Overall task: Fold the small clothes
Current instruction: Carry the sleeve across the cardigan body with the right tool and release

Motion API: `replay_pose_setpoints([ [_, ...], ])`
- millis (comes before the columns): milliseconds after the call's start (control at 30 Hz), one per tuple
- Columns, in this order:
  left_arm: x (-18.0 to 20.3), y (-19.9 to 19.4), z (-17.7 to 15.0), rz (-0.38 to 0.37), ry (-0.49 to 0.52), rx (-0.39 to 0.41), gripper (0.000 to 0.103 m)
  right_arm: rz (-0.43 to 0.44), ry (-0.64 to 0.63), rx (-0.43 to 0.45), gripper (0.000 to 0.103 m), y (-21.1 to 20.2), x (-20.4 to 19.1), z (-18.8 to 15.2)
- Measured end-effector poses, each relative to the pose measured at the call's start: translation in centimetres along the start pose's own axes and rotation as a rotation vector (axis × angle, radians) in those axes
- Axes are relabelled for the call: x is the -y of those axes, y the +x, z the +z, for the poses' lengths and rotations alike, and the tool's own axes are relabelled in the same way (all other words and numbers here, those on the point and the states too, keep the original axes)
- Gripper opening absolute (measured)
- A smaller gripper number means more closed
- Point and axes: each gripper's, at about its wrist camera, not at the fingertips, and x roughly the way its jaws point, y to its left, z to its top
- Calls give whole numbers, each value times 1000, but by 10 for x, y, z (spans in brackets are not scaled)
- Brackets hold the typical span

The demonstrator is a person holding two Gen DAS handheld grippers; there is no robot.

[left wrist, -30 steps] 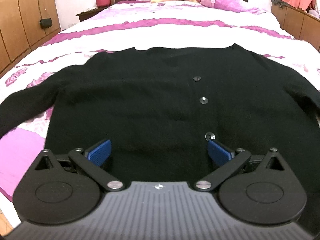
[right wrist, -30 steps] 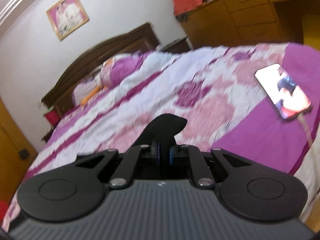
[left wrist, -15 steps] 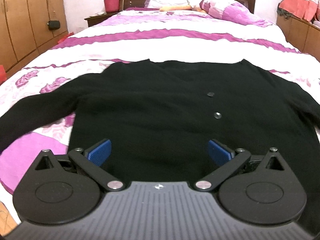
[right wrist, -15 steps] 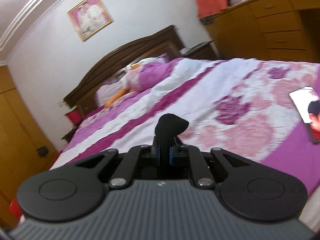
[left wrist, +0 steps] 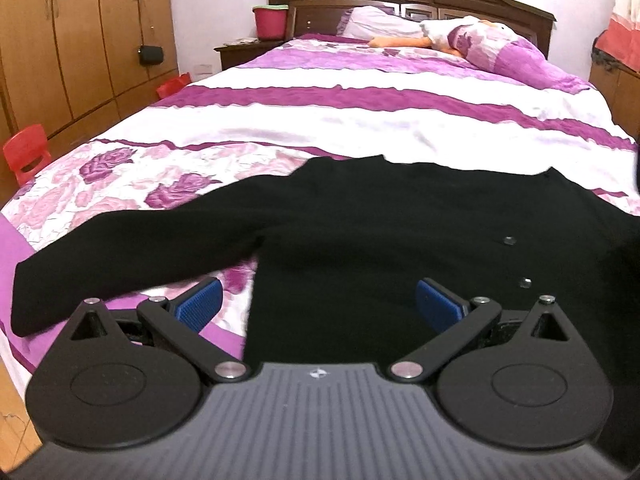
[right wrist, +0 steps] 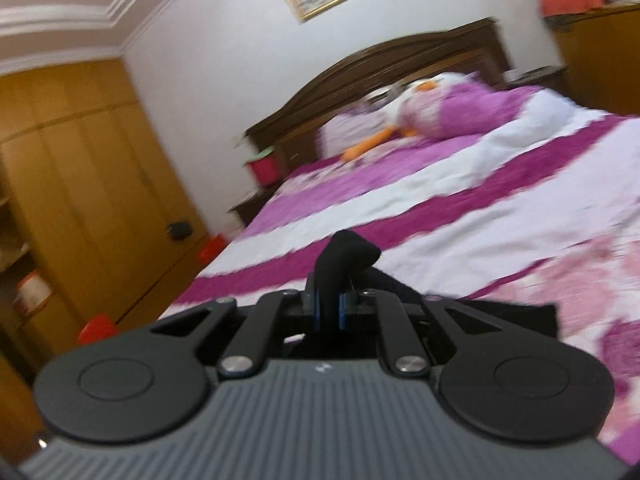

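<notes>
Black cardigan (left wrist: pixel 360 248) lies flat on the bed (left wrist: pixel 360 120), body ahead of the left tongs (left wrist: pixel 318 300), which are spread and empty; free sleeve (left wrist: pixel 120 248) runs out to their left. Right tongs (right wrist: pixel 328 304) pinch a fold of black knit (right wrist: pixel 344 256), so the right hand leads the fold. Versus a second earlier, the right view has swung toward the wardrobe; the cardigan sits further right in the left view.

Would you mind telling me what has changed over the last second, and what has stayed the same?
The right gripper has swung away from the phone toward the headboard, carrying its pinched piece of the black cardigan. The left gripper has drawn back and left, so the left sleeve now shows fully and the buttons sit further right. Unchanged: left jaws open and empty, right jaws shut on the fabric, cardigan body flat on the bed.
</notes>
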Motion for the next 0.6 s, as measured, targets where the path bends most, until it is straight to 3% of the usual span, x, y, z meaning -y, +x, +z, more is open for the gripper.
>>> replay_pose_setpoints([
  [267, -20, 24, -8, 17, -12, -31, 103, 75, -92, -199, 11, 96, -72, -70],
  [467, -26, 44, -14, 8, -19, -62, 103, 99, -84, -357, 15, 156, -79, -129],
  [600, -30, 47, -12, -2, -26, -54, 103, 120, -78, -392, 30, 154, -77, -143],
])
